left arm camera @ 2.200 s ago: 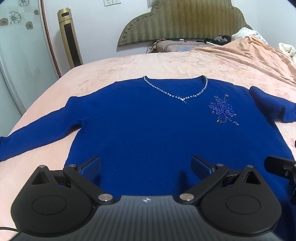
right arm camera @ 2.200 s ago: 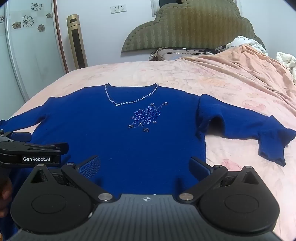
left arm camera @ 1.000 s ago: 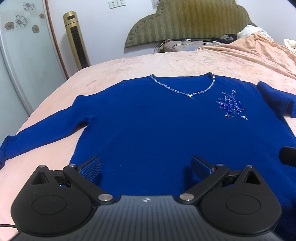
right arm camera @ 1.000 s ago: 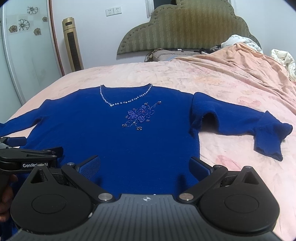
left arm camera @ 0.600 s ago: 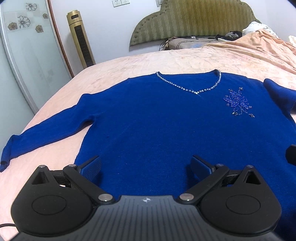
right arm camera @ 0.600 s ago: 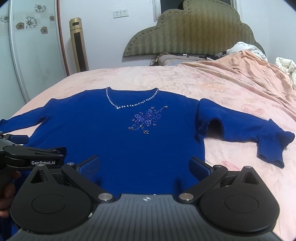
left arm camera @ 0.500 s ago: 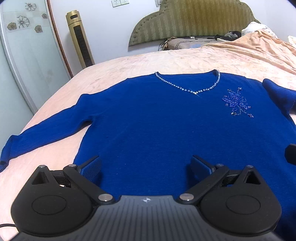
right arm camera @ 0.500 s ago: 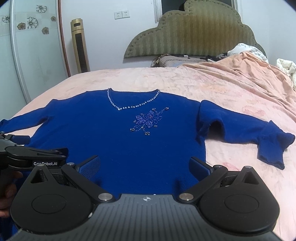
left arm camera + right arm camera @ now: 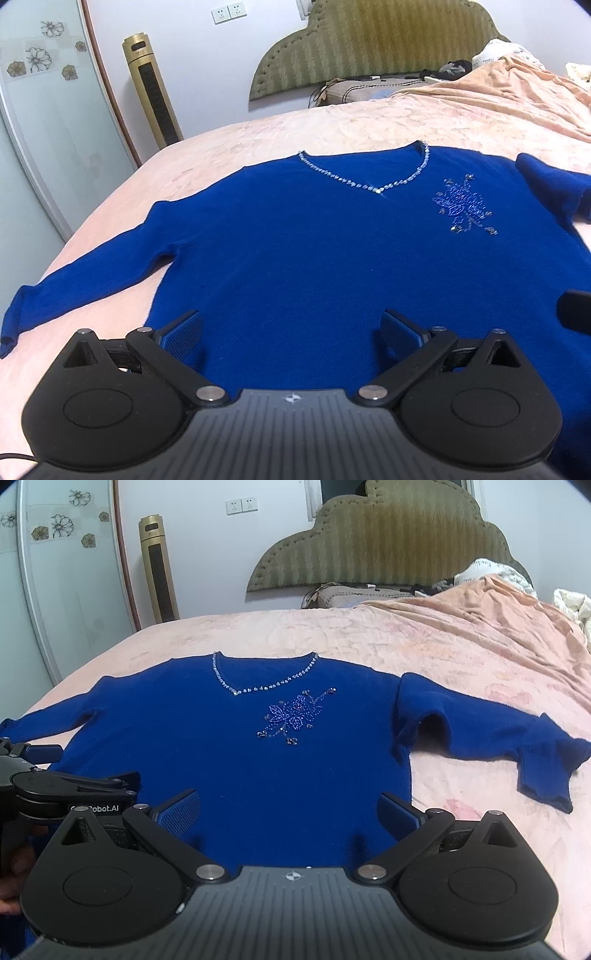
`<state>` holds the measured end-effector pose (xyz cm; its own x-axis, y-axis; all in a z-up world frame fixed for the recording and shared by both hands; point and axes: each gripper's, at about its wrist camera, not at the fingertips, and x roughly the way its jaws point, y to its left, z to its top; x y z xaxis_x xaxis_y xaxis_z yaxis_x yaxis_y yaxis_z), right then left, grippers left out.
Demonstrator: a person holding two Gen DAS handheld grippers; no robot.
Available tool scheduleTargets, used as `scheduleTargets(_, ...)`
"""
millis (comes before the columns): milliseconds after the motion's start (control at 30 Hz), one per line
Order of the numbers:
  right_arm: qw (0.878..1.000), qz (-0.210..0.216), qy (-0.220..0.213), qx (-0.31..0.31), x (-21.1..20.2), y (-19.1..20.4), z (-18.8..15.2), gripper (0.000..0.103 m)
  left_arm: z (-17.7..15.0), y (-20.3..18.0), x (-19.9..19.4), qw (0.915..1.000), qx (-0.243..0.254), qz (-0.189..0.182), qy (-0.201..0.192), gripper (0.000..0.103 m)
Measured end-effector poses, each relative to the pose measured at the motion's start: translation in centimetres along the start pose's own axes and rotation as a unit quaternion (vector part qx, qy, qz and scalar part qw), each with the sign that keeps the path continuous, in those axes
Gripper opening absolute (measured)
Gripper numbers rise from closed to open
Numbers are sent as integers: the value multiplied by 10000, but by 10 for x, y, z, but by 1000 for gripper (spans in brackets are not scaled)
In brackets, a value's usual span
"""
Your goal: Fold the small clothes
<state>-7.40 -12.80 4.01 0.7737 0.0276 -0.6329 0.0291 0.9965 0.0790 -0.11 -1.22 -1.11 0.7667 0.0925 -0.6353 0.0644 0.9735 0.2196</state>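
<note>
I see first the bed (image 9: pixel 461 657), covered by a pink sheet, with a green headboard (image 9: pixel 388 542) at the far end. A gold tower fan (image 9: pixel 159 565) stands by the wall.

On the bed lies the sweater (image 9: pixel 314 258), blue, spread flat with the front up and the hem toward me. Its left sleeve (image 9: pixel 85 273) goes out straight over the sheet. The right sleeve (image 9: pixel 498 734) is a little bunched near the armpit, and its cuff hangs toward the bed edge. At the neck there is a bead trim (image 9: pixel 258 686), and below it a small bead flower (image 9: pixel 291 716).

My left gripper (image 9: pixel 291 332) is above the hem, both jaws wide apart and nothing between them. The right gripper (image 9: pixel 288 808) is the same: spread, empty, over the hem near the right side seam. I cannot tell if the pads touch the cloth.

I judge that folding is not yet begun; this is the step of choosing the first grasp. The next move, I think, calls for lowering each claw on an edge, maybe a sleeve or the hem corners, and pinching only the cloth and not the sheet under it. The bunched right sleeve may need smoothing first.
</note>
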Motion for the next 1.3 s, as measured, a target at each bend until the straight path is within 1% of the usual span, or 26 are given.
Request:
scheduleTargets(100,9999,98,-13,23,0,-2,0,103,4,-4,1,10000,16,-37,-14,103)
scheduleTargets(333,9998,93,-118,-104,-2,-3,0,103,9,-18,2,9999,134,-37,-72,103)
scheduleTargets(467,9997,-74,-238,41,-4,-8,-1,103,11,-23,5,9998,199,-3,-38,103)
scheduleTargets(633,9995,-93,-189,218,-2,-20,-1,103,12,-26,8,9998,183,2,-4,103)
scheduleTargets(733,9995,-40,-199,258,-2,-21,-3,103,13,-29,8,9998,177,-46,1,103)
scheduleTargets(900,9990,80,-398,169,-5,-21,-4,103,14,-30,8,9997,105,-209,14,103)
scheduleTargets(1000,9989,3,-446,157,-7,-31,-3,103,15,-31,8,9997,119,-234,19,103)
scheduleTargets(1067,9978,-257,-584,183,-11,-45,-2,102,16,-31,8,9996,128,-246,13,103)
scheduleTargets(1100,9965,-505,-631,189,-13,-55,0,102,16,-31,8,9996,125,-252,10,103)
scheduleTargets(1133,9947,-775,-650,192,-14,-65,1,99,17,-31,8,9996,114,-258,10,103)
scheduleTargets(1167,9916,-1103,-644,187,-15,-78,2,93,17,-31,9,9996,102,-267,16,103)
scheduleTargets(1233,9851,-1615,-566,145,-12,-101,2,89,18,-33,10,9995,82,-303,43,103)
scheduleTargets(1300,9769,-2102,-374,22,-4,-123,0,87,17,-35,12,9994,97,-335,79,103)
